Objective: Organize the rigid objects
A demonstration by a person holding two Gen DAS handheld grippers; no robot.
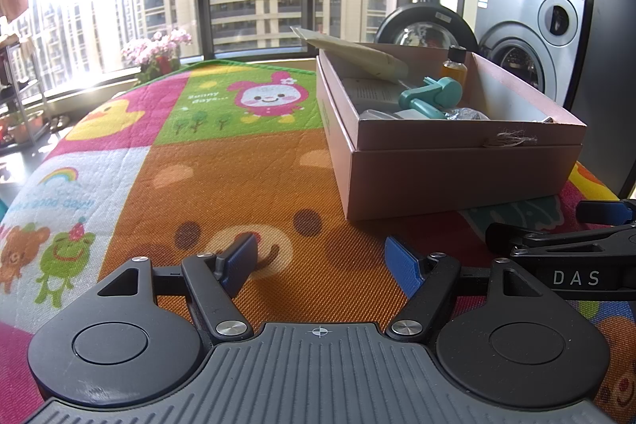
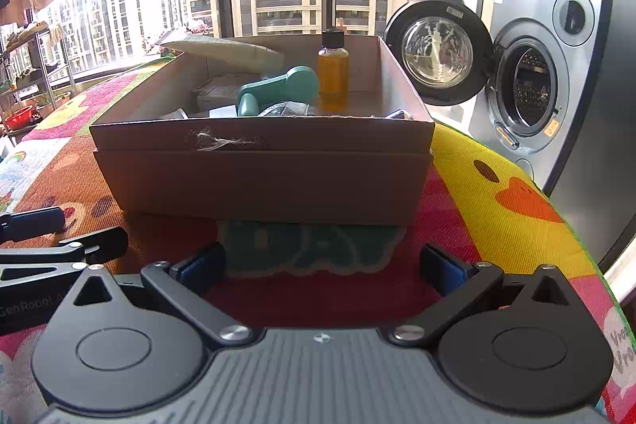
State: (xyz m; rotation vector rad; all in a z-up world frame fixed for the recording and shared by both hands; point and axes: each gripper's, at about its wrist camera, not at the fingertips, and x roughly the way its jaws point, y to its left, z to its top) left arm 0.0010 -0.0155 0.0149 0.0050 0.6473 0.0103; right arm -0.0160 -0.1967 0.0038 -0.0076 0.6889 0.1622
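The left claw [image 1: 322, 267] and the right claw [image 2: 324, 265] are held released over the woven cartoon mat [image 1: 246, 185], nothing between their blue pads. Farther away, a rectangular cardboard box [image 2: 262, 181] contains a teal plastic tool [image 2: 282, 88] and, at its far right, an upright amber bottle [image 2: 333, 74].

The box [image 2: 262, 181] front wall hides the lower parts of what lies inside: the bottle [image 2: 333, 74] base, the teal tool [image 2: 278, 88] handle end, and a crinkled wrapper [image 2: 284, 109] that shows only as a sliver. At the lower left of the right wrist view the left gripper [image 2: 59, 237] is cut off by the frame edge. The washer [image 1: 532, 38] runs off the right edge in the left wrist view. The upper left window is blown out by glare. Print on the white pack [image 1: 367, 92] is too small to read.
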